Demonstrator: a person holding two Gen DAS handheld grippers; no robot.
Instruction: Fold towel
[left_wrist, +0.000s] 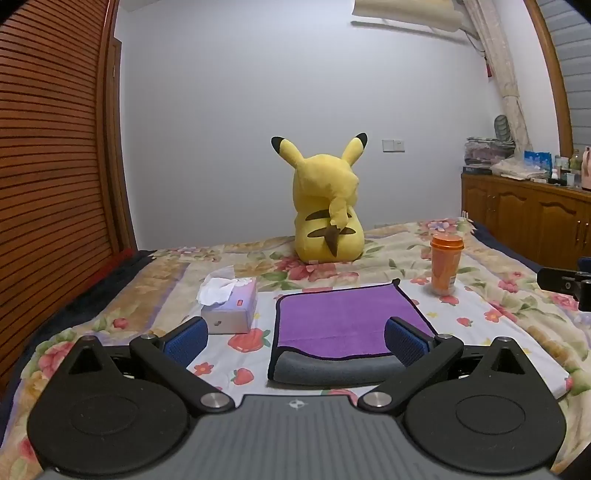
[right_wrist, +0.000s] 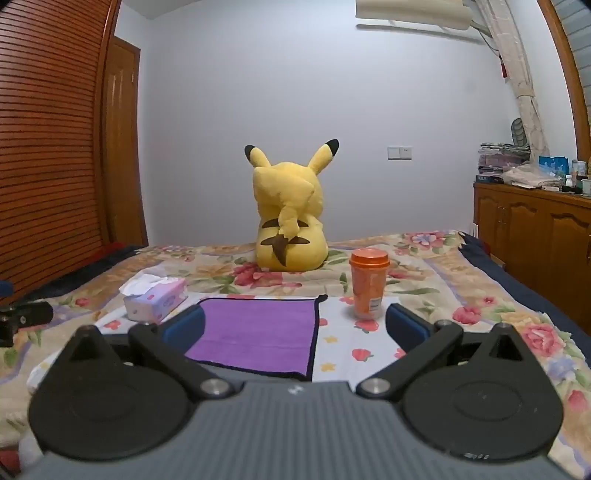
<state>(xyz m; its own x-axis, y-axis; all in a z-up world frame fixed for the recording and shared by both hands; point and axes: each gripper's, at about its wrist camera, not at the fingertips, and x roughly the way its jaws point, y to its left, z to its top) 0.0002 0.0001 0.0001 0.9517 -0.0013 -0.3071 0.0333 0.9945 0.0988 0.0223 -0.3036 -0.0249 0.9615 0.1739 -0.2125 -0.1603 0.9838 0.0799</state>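
Note:
A purple towel (left_wrist: 343, 317) with a dark hem lies flat on the flowered bedspread, its near edge turned over so that the grey underside (left_wrist: 332, 371) shows. My left gripper (left_wrist: 295, 339) is open and empty just in front of the towel's near edge, its right blue pad (left_wrist: 404, 339) over the towel's near right corner. In the right wrist view the towel (right_wrist: 258, 332) lies ahead and to the left. My right gripper (right_wrist: 295, 325) is open and empty above the towel's right edge.
A tissue box (left_wrist: 231, 306) (right_wrist: 155, 301) stands left of the towel. An orange lidded cup (left_wrist: 446, 264) (right_wrist: 368, 288) stands at its far right. A yellow plush toy (left_wrist: 325, 214) (right_wrist: 290, 221) sits farther back. Wooden cabinets (right_wrist: 535, 236) line the right wall.

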